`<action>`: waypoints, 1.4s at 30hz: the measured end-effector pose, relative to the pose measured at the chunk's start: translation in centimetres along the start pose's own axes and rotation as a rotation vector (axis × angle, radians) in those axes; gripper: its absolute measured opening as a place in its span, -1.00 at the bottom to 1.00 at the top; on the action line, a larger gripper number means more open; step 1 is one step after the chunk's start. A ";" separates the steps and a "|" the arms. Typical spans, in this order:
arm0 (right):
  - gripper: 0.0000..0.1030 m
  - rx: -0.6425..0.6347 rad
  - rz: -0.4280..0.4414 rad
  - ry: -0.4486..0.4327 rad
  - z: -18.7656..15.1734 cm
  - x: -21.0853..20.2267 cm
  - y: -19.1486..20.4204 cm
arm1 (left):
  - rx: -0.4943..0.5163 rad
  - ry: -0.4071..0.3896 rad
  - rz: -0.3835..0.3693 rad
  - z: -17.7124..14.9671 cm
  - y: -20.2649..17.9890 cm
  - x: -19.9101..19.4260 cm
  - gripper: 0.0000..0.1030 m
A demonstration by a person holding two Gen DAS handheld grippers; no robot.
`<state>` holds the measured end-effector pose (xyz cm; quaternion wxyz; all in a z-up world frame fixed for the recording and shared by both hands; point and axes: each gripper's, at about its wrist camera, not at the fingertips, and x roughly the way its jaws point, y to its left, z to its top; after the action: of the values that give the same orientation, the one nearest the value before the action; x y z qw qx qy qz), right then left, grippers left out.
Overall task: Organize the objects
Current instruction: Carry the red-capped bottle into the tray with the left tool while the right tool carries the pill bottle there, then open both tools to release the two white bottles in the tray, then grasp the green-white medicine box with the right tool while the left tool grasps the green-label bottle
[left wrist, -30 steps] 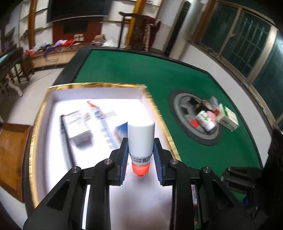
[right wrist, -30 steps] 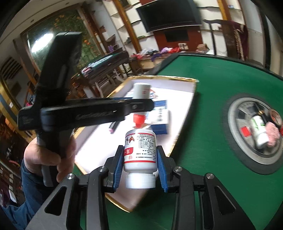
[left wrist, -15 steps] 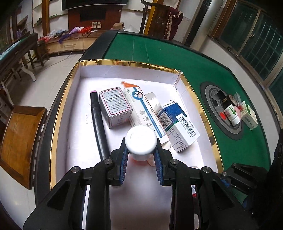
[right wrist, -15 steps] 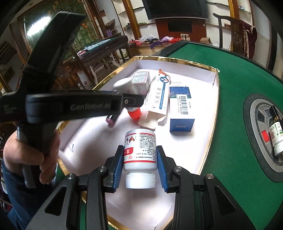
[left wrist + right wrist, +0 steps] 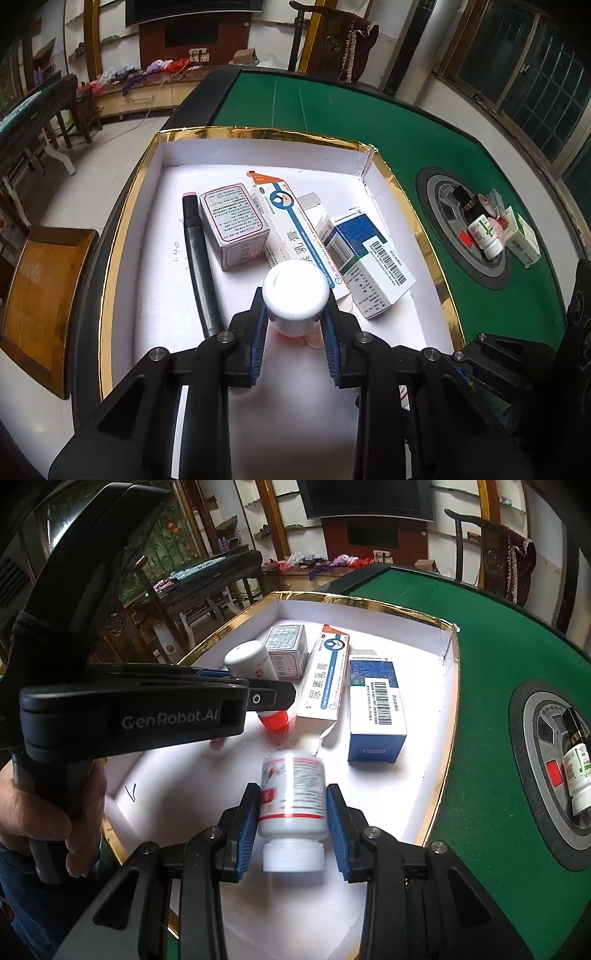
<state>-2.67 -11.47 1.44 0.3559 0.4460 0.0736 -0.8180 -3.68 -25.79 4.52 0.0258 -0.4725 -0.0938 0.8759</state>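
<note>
1. Right gripper (image 5: 291, 819) pinches a bottle (image 5: 291, 794), cap toward the camera, low over the tray (image 5: 448, 716); released tilted, it may roll
2. Left gripper (image 5: 295, 325) pinches a red-capped bottle (image 5: 295, 291), cap down; it could topple onto the boxes (image 5: 369, 258)

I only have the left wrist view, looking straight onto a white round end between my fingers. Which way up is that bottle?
Observer: Red cap down. The right wrist view shows the small bottle in the left gripper with its red cap low over the tray floor.
Operator: What is the right gripper carrying?
Observer: The right gripper is shut on a white pill bottle with a red-striped label, white cap toward the camera.
Operator: Is it over the tray?
Observer: Yes, above the bare white floor near the front.
</note>
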 end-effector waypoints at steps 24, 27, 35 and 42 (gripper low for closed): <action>-0.29 0.036 0.160 0.012 -0.7 -1.9 0.6 | 0.032 -0.090 -0.200 0.5 -1.1 -3.7 -0.48; -0.29 0.040 0.157 0.005 -0.7 -2.0 0.6 | 0.051 -0.061 -0.194 0.3 -1.7 -2.8 -0.48; -0.28 0.050 0.143 -0.005 -1.1 -2.8 -0.1 | 0.074 -0.046 -0.194 -0.1 -2.4 -2.4 -0.48; -0.28 0.081 0.146 -0.016 -0.9 -3.8 -1.7 | 0.070 -0.039 -0.174 0.0 -2.3 -2.0 -0.48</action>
<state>-1.88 -7.89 3.52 0.3969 0.4577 0.0048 -0.7956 -2.66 -23.77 6.65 0.1165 -0.4441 -0.1042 0.8822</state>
